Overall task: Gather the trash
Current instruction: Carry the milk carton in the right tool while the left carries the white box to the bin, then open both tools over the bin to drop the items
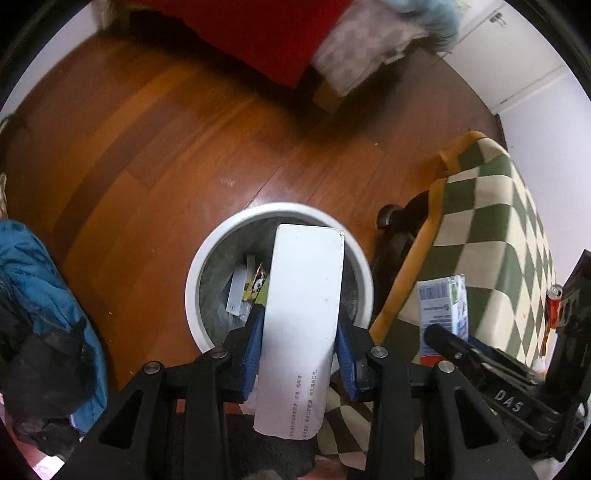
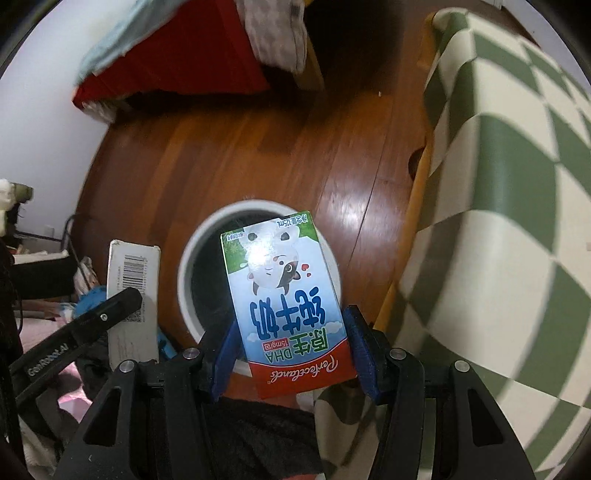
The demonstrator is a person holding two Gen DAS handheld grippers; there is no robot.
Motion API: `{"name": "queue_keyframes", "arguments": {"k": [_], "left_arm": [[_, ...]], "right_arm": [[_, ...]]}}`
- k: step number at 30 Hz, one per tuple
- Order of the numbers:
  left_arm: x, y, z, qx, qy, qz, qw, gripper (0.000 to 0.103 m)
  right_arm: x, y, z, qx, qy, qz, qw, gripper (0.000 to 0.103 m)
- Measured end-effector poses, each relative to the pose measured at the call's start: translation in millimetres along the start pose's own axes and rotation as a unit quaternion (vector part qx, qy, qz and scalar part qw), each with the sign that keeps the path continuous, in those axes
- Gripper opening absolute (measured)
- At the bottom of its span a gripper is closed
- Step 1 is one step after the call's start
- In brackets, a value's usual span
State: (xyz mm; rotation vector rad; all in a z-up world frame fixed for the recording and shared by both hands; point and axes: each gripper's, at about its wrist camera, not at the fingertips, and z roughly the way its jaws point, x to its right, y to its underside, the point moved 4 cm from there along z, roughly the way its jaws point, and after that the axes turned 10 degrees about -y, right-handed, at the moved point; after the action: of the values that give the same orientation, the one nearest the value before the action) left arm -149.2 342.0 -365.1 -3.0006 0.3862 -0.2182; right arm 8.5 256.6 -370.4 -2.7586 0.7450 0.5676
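My left gripper is shut on a long white cardboard box and holds it over the white round trash bin, which has a grey liner and some scraps inside. My right gripper is shut on a blue and red milk carton with a cartoon cow, held above the same bin. The white box shows at the left of the right wrist view, and the milk carton at the right of the left wrist view.
The bin stands on a wooden floor. A green and cream checkered cloth with an orange edge lies to the right, with a red can on it. A red bed cover is at the back. Blue and black clothes lie left.
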Motion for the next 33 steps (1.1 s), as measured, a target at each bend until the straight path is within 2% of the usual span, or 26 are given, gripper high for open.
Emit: {"name": "queue_keyframes", "arguments": {"k": [6, 7, 8, 10, 12, 14, 15, 16, 18, 19, 25, 33], "left_arm": [[-11, -1, 10, -0.01, -0.016, -0.004, 0.9998, 0.039], [-14, 0, 9, -0.008, -0.018, -0.007, 0.9998, 0.053], [-16, -1, 10, -0.006, -0.022, -0.008, 0.9997, 0.072], [-23, -2, 5, 0.005, -0.035, -0.014, 0.9993, 0.083], [-29, -1, 0, 0.013, -0.047, -0.019, 0.9986, 0.084], [-36, 0, -8, 0.025, -0.066, -0.021, 0.9973, 0.101], [-39, 0, -12, 0.033, -0.074, -0.02, 0.9965, 0.101], [-41, 1, -18, 0.042, -0.084, -0.02, 0.9954, 0.101], [-44, 2, -26, 0.057, -0.099, -0.017, 0.9933, 0.101], [-46, 3, -31, 0.064, -0.106, -0.017, 0.9921, 0.101], [-49, 13, -53, 0.093, -0.131, -0.015, 0.9869, 0.101], [-41, 29, -74, 0.111, -0.14, -0.007, 0.9839, 0.101]], "right_arm": [[0, -6, 40, -0.025, 0.011, -0.001, 1.0, 0.057], [0, -9, 44, -0.028, 0.01, -0.003, 1.0, 0.057], [-1, -12, 48, -0.031, 0.011, -0.005, 0.999, 0.057], [0, -14, 54, -0.033, 0.005, -0.007, 0.999, 0.058], [0, -16, 57, -0.032, 0.008, -0.01, 0.999, 0.058], [-3, -14, 59, -0.034, 0.007, -0.015, 0.999, 0.06], [-4, -14, 59, -0.034, 0.008, -0.016, 0.999, 0.068], [-5, -14, 60, -0.034, 0.005, -0.018, 0.999, 0.083], [-10, -12, 58, -0.03, 0.01, -0.025, 0.999, 0.096], [-12, -11, 57, -0.029, 0.013, -0.03, 0.999, 0.099], [-24, -4, 38, -0.018, 0.041, -0.055, 0.997, 0.102], [-37, 10, 0, 0.001, 0.059, -0.083, 0.995, 0.102]]}}
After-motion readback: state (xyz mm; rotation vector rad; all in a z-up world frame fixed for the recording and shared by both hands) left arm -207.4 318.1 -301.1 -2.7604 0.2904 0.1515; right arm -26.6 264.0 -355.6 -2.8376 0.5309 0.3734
